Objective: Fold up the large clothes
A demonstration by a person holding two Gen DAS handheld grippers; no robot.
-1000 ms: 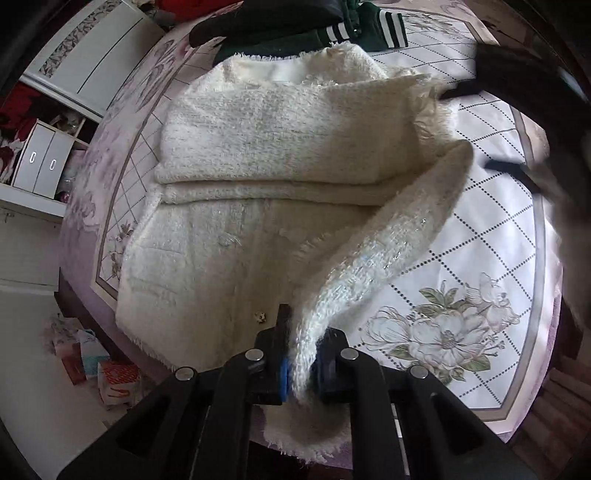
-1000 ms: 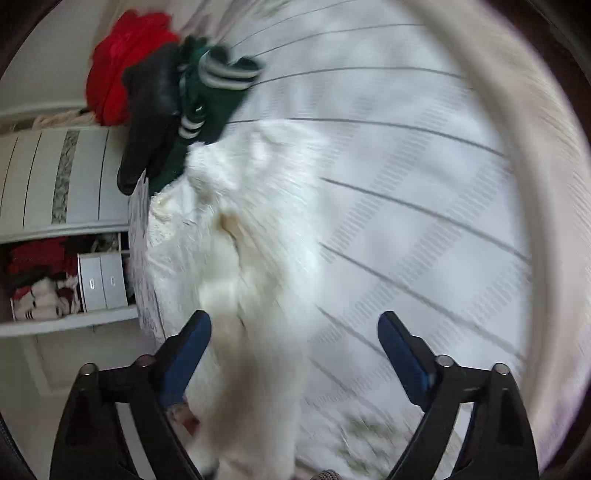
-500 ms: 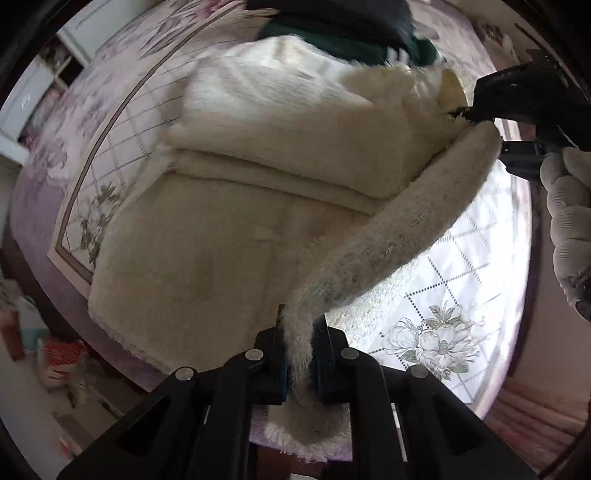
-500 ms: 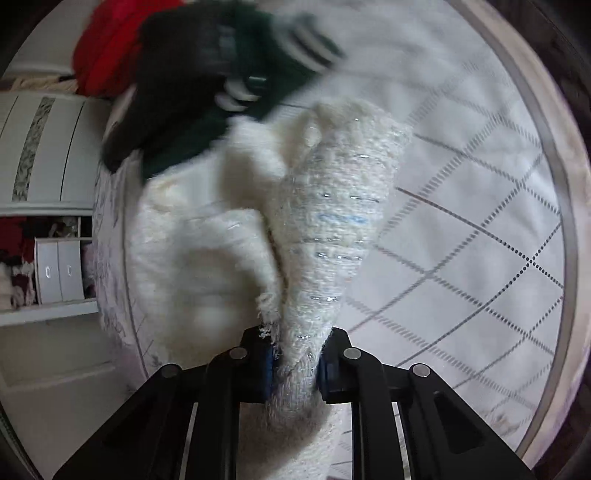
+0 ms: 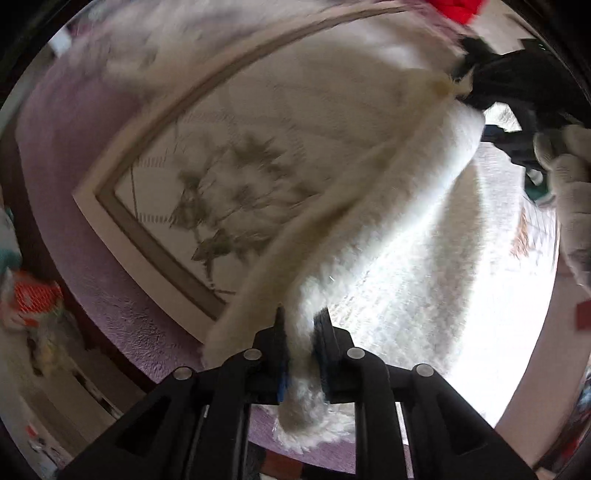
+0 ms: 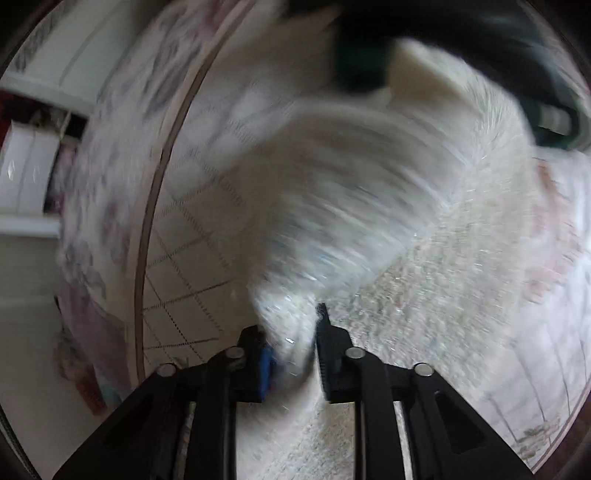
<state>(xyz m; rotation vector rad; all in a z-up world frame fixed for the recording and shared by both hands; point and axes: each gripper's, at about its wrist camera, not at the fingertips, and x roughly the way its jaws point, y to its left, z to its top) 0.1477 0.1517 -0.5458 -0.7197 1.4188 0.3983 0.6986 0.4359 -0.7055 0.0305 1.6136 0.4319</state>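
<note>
1. The left tool [image 5: 299,347] is clenched on an edge of the fluffy cream-white woolly garment [image 5: 388,221]. A bit of the frayed hem hangs out below its black fingers.
2. From the left tool, the garment runs up and to the far right as a thick band. It is lifted above the bed.
3. At the far right end of that band, the right tool [image 5: 517,122] grips the garment. A hand in a pale knit glove [image 5: 569,184] holds that tool.
4. In the right wrist view, the right tool [image 6: 295,354] is clenched on a bunched part of the garment [image 6: 369,206]. The cloth spreads out ahead of it and is very blurry.
5. Under the garment lies the bed cover with grey lines and flower prints [image 5: 207,177]. It has a purple fuzzy border [image 5: 74,147] on the left.
6. A dark green and black piece of clothing [image 6: 362,59] lies at the far end of the bed, just past the garment.
7. A red cloth [image 5: 454,9] shows at the far top edge.
8. White shelves [image 6: 26,173] stand off the left side of the bed.
</note>
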